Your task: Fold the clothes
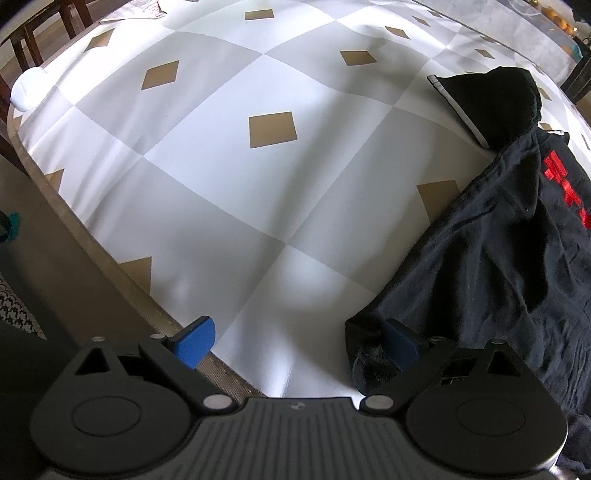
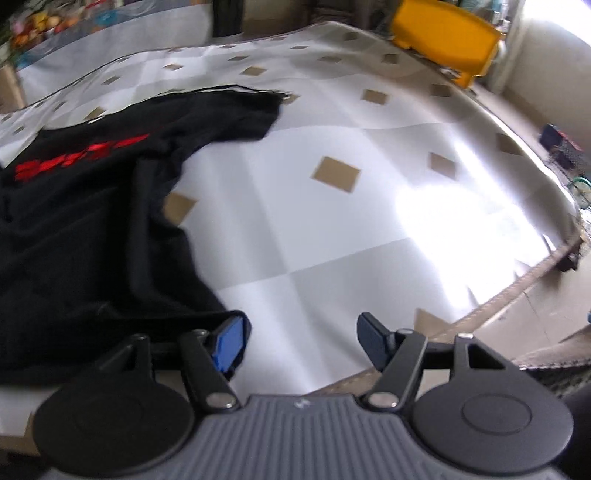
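Observation:
A black shirt [image 1: 509, 236] with red lettering lies rumpled on the checked tablecloth [image 1: 229, 177], filling the right side of the left wrist view. My left gripper [image 1: 297, 343] stands open, its right blue pad at the shirt's near corner, bare cloth between the pads. In the right wrist view the same black shirt [image 2: 92, 229] spreads over the left half. My right gripper [image 2: 301, 343] is open too, its left blue pad at the shirt's near hem and nothing between the pads.
The tablecloth [image 2: 332, 221] has white and grey squares with tan diamonds. A yellow box [image 2: 443, 44] sits at the far right edge. Wooden chair legs [image 1: 44, 33] stand beyond the table's left corner. The table edge [image 1: 122, 280] runs near both grippers.

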{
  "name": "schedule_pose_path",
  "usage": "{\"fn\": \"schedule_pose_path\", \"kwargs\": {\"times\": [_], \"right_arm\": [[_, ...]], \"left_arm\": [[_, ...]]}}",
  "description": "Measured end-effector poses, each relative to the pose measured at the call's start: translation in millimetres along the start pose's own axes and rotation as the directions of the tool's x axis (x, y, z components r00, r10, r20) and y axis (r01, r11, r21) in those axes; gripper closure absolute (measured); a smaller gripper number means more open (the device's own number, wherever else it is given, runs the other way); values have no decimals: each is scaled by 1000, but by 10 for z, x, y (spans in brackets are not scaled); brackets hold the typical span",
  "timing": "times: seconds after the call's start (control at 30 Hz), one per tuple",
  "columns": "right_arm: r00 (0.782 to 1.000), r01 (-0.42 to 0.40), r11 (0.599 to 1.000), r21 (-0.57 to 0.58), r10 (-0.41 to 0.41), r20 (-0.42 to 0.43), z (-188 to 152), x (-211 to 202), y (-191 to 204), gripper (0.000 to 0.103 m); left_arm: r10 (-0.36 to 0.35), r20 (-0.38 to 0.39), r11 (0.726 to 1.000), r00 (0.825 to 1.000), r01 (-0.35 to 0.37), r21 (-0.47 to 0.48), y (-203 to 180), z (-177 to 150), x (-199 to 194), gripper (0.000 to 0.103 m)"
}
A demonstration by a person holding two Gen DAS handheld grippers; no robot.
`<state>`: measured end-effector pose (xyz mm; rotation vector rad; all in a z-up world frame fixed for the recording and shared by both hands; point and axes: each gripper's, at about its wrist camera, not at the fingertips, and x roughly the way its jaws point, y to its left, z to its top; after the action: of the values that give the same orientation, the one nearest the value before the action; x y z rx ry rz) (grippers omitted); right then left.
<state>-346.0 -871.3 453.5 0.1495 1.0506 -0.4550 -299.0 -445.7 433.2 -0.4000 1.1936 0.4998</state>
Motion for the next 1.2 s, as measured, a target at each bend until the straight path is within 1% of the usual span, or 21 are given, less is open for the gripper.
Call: {"fn": "schedule_pose_path", "kwargs": {"times": [0.1,0.17,0.27,0.3,0.37,0.5,0.57,0.67,0.77,0.87,0.9,0.93,1.0,1.03,1.13,1.2], "right_arm": [[1000,6,1000,9,-6,-26,-3,67,-16,38],[999,19,1000,24,-18,-28,-2,78,-40,38],[998,64,998,29,-64,-24,-3,83,-64,37],[996,88,996,24,-88,-15,-7,74,-64,37],[990,136,991,12,-137,38,-3,18,-58,37],[981,146,988,49,-151,126,34,-104,-100,37],[975,152,985,77,-162,155,48,-145,-135,37],[966,171,979,111,-189,176,62,-181,-191,37],[970,185,976,112,-199,137,61,-131,-216,36],[976,213,977,18,-214,36,36,11,-129,36],[975,216,976,15,-216,42,34,4,-123,35],[978,197,980,30,-199,60,42,-27,-132,35],[987,125,990,70,-131,95,60,-97,-161,34],[988,101,992,77,-109,107,67,-117,-162,34],[991,51,997,58,-58,120,66,-131,-109,34],[993,-3,999,37,-1,122,68,-133,-52,34]], "left_arm": [[3,1,1000,1000,-3,1,5,3,-4,7],[3,1,1000,1000,-3,-1,15,6,-9,7],[7,5,1000,1000,-7,-1,22,10,-17,7],[11,6,1000,1000,-11,-1,22,12,-17,7],[19,10,1000,1000,-19,-1,24,13,-17,7],[23,17,1000,1000,-23,-4,27,18,-30,7],[26,27,1000,999,-26,-10,38,22,-45,7],[34,44,999,998,-33,-23,63,33,-75,8],[39,40,999,998,-38,-31,74,39,-78,7],[23,24,1000,999,-23,-20,48,35,-77,7],[8,27,1000,1000,-7,-15,37,33,-92,8],[-6,38,1000,999,6,-11,25,31,-117,7],[-31,62,1000,998,31,-1,1,26,-166,7],[-45,72,999,996,45,5,-16,23,-186,7],[-93,92,995,991,90,36,-92,1,-229,7],[-98,113,992,989,88,95,-194,-30,-263,7]]}}
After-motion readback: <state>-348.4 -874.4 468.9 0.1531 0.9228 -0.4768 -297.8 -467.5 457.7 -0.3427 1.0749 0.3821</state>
